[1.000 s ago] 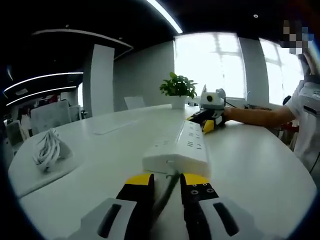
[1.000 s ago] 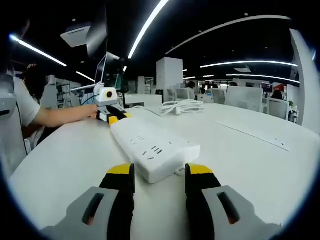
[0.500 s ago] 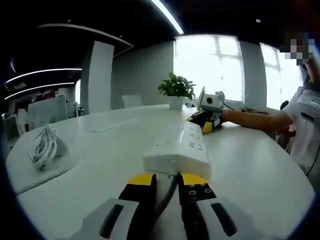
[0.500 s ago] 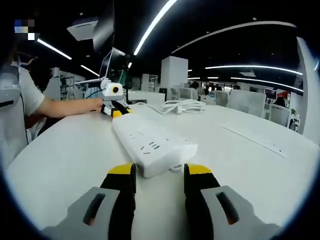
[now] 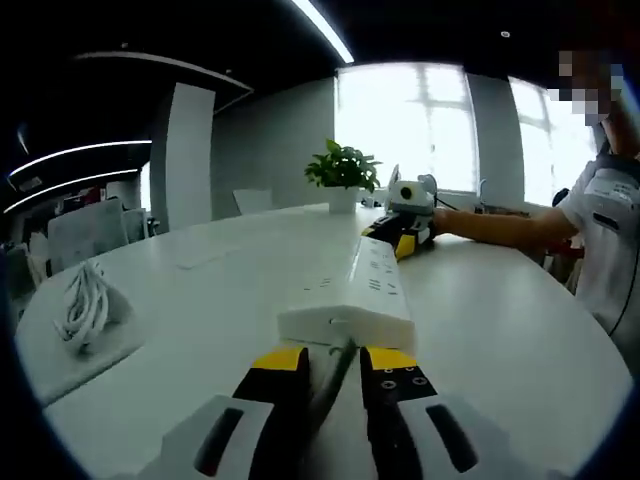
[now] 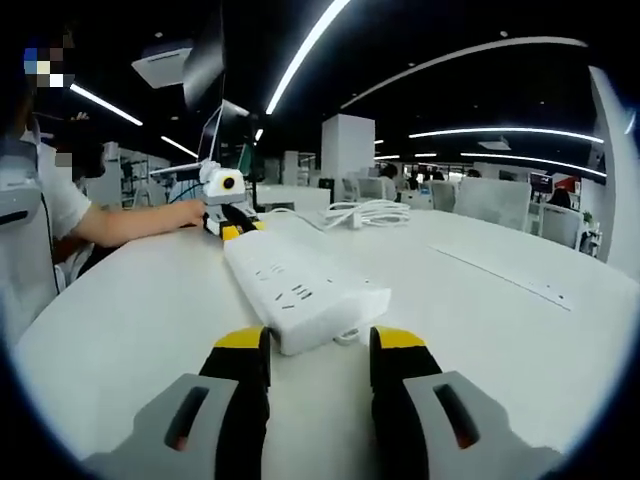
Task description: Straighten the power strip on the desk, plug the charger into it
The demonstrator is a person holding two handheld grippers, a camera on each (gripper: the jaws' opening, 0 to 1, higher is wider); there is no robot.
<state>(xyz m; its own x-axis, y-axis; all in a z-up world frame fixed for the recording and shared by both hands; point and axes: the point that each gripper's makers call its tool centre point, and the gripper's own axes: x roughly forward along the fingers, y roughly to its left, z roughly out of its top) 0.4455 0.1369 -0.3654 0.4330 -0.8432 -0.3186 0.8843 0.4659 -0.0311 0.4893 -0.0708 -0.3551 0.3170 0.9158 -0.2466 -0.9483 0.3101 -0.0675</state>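
A long white power strip [image 5: 362,290] lies on the white table [image 5: 200,330], running away from my left gripper [image 5: 335,362]. The left jaws stand close together on a dark-looking cable [image 5: 335,375] that leaves the strip's near end. At the strip's far end sits my right gripper [image 5: 402,238]. In the right gripper view the strip [image 6: 295,290] reaches back to the left gripper [image 6: 226,222], and my right gripper [image 6: 320,345] is open with the strip's near end just at its tips. A coiled white cable [image 5: 85,305] [image 6: 368,212] lies off to the side.
A person's arm [image 5: 505,225] [image 6: 130,222] rests along the table behind each far gripper, with the body at the edge. A potted plant [image 5: 342,168] stands at the back. A flat white panel [image 5: 205,255] [image 6: 505,270] lies on the table.
Both views have shifted slightly with the hands. In the right gripper view the strip's near end has swung a little to the left. Neither gripper's jaw gap has changed.
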